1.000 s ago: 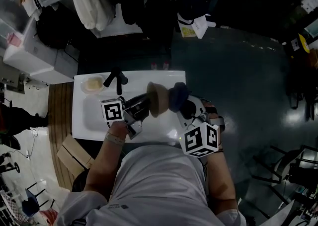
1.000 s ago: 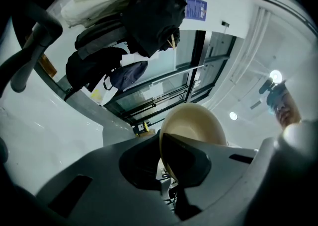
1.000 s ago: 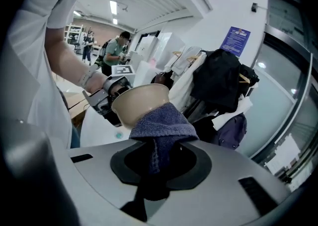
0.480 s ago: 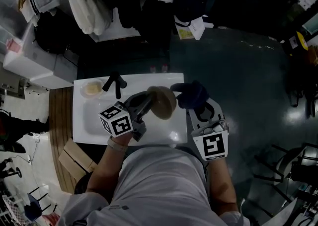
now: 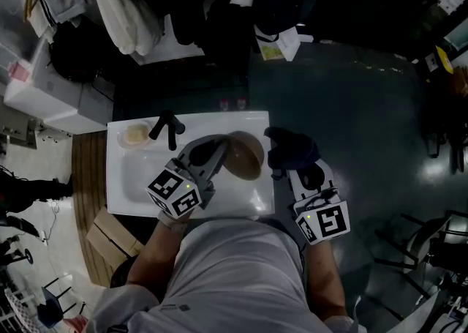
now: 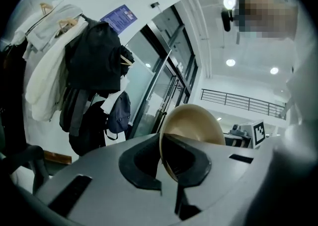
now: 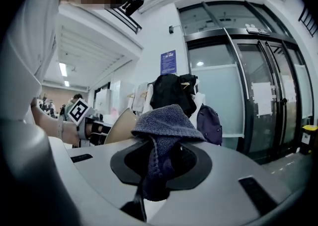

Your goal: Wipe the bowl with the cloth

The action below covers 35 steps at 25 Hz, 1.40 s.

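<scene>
Over the sink's (image 5: pixel 131 178) right edge, our left gripper (image 5: pixel 218 156) pinches the tilted bowl's (image 5: pixel 245 154) rim, our right gripper (image 5: pixel 294 172) pinches the cloth (image 5: pixel 291 147) just beside it, open floor (image 5: pixel 365 119) rightward.

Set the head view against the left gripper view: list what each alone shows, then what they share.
Head view only: the white sink, the black faucet and the cloth in the right gripper. Left gripper view only: the ceiling lights, and the fingers seen close up, shut on the rim of the bowl. Both: the bowl, held by the left gripper.
</scene>
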Available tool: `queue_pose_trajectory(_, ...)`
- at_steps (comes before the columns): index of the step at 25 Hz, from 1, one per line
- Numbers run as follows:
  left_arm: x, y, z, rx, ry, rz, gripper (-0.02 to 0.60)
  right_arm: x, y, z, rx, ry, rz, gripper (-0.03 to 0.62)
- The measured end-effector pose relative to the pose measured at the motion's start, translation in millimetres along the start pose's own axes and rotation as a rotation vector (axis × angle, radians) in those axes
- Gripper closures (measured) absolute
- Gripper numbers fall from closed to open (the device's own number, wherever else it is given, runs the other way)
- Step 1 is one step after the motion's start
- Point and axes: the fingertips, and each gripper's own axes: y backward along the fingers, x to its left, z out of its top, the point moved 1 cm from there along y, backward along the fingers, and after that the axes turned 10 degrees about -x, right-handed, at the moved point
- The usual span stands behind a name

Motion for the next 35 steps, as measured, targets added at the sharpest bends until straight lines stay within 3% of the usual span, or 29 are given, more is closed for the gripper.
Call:
queue_pose_trajectory(4,-2.9,-1.4,1.5,-0.008,-0.069,-0.004,0.563,-0.9,2.7,-0.1,-0.014,0.010,-0.010,0.514)
queue_pose_trajectory(8,-4.6,-3.3,2.5,-0.013,-0.085,-0.003,0.563,-3.4,4.6,0.1,-0.018,0.014,-0.023,0.514)
queue_pose_trajectory(16,1.4,-2.8,-1.5,-0.007,-0.058,0.034,0.563,-1.0,3.0,-2.2,0.001,0.035,-0.033,0.514)
queue_pose_trajectory(35,3.1,5.1,-3.4,-0.013,-0.050,0.031,0.563,6.6,6.2,-3.9,0.001,0.039,-0.043,0.514)
